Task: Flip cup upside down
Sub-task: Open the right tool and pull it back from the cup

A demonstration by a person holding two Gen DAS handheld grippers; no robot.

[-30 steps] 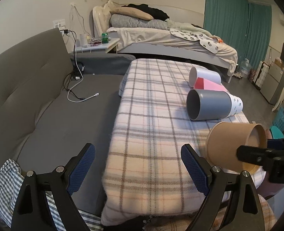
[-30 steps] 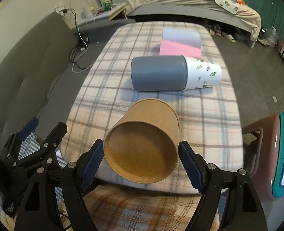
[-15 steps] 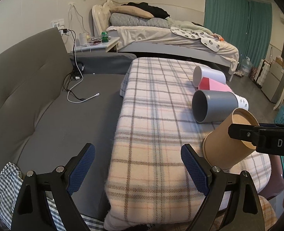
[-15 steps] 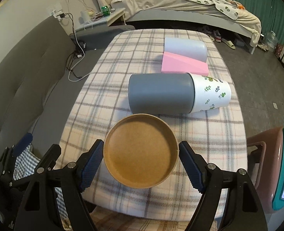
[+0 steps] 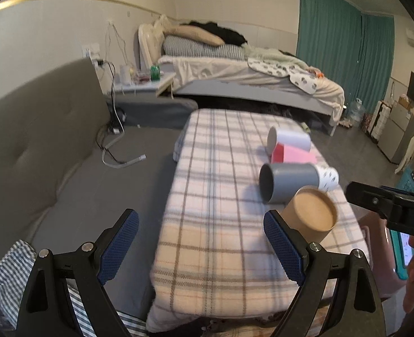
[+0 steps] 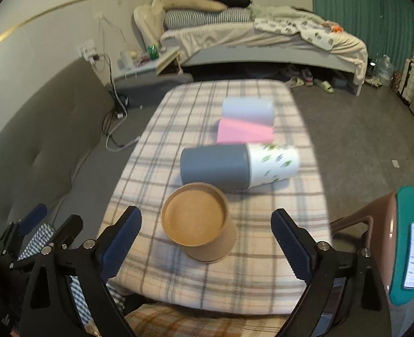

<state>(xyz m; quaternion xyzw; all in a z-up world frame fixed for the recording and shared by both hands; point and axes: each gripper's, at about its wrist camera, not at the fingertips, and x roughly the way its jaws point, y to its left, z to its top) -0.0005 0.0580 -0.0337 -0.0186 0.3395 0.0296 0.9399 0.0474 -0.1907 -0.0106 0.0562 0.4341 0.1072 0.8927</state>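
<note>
A brown paper cup [image 6: 200,223] stands upside down, base up, on the plaid-covered table [image 6: 235,275] near its front edge; it also shows in the left wrist view [image 5: 312,214]. My right gripper [image 6: 205,245] is open, its blue pads apart on either side of the cup and not touching it. My left gripper [image 5: 200,248] is open and empty, held left of the cup over the table's front left edge.
A grey and white cup [image 6: 238,167] lies on its side just behind the brown cup. A pink cup [image 6: 245,132] and a white cup [image 6: 247,108] lie further back. A grey sofa [image 5: 38,151] is left; a brown and teal stool [image 6: 398,241] right.
The right gripper turned the brown cup base up, set it on the table and opened, pulling back. The left gripper stayed open and nearly still.
</note>
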